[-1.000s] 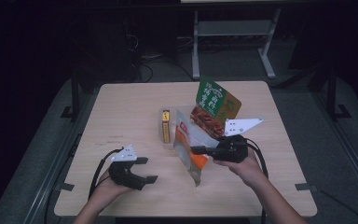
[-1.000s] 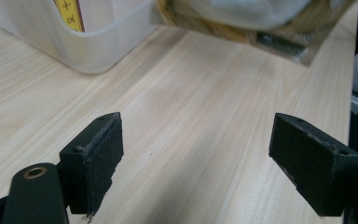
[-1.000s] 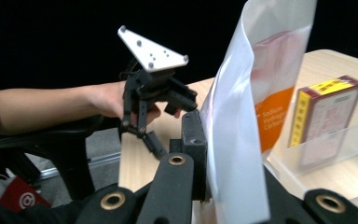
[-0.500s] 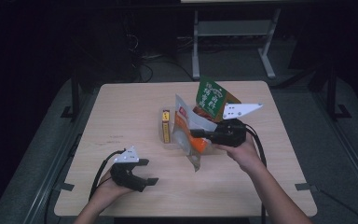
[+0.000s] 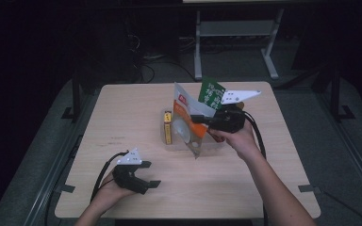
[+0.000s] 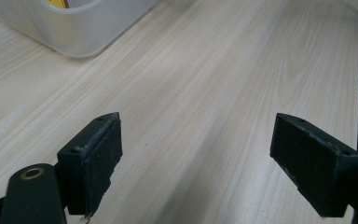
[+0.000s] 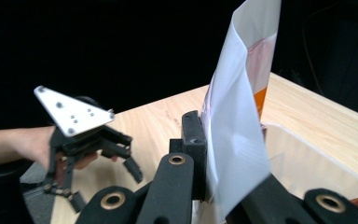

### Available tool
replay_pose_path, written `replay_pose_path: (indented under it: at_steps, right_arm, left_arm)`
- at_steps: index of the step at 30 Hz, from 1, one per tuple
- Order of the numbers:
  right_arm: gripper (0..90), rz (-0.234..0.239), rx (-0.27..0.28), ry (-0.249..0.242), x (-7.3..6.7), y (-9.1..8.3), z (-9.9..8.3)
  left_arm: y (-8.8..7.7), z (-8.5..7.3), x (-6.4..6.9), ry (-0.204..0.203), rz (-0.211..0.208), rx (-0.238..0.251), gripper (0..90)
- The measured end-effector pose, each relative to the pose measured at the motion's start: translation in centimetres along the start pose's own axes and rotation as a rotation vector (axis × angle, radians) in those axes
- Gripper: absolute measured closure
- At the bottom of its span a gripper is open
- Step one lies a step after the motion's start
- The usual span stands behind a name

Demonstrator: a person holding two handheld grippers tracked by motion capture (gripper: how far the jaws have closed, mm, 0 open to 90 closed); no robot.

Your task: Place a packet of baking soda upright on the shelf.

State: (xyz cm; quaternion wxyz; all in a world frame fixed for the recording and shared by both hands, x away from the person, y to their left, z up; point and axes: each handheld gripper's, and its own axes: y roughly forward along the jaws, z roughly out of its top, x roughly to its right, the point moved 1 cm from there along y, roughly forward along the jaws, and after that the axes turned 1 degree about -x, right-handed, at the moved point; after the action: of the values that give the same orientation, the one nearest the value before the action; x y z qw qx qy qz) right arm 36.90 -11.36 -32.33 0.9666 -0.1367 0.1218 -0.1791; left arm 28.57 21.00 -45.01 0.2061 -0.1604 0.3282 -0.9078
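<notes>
The right tool is clamped on a flat pouch, white and orange with a small red patch near its top, and holds it up at a tilt above a clear plastic tub near the middle of the table. From above, the pouch's lower corner hangs down in front of the tub while its top leans toward the far edge; the print on it is too small to read. A green packet with white lettering stands behind the right tool, and its writing cannot be made out either. A yellow pack lies along the tub's left side, with printing too fine to read. The right gripper view shows what the high one cannot: the jaws pressed shut on the pouch's white back face, the tub's clear wall just beyond, and the left tool farther off in a hand. The left tool rests low on the table's near left part, well apart from the tub, in the person's left hand. The left gripper view shows its jaws standing wide with nothing but bare wood grain of the table between them, and a rounded corner of the tub with a bit of yellow inside.
</notes>
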Motion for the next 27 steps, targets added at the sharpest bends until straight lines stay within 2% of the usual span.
replay_pose_path:
  at_steps: [17,27]
  right_arm:
    - [90.0,-0.085,-0.001,0.031,2.8,1.8,1.1]
    - [90.0,-0.13,-0.01,0.043,3.7,3.0,1.5]
  left_arm:
    - [0.1,0.0,0.0,0.003,-0.007,-0.011,16.3]
    - [0.1,0.0,0.0,0.009,-0.006,-0.018,16.3]
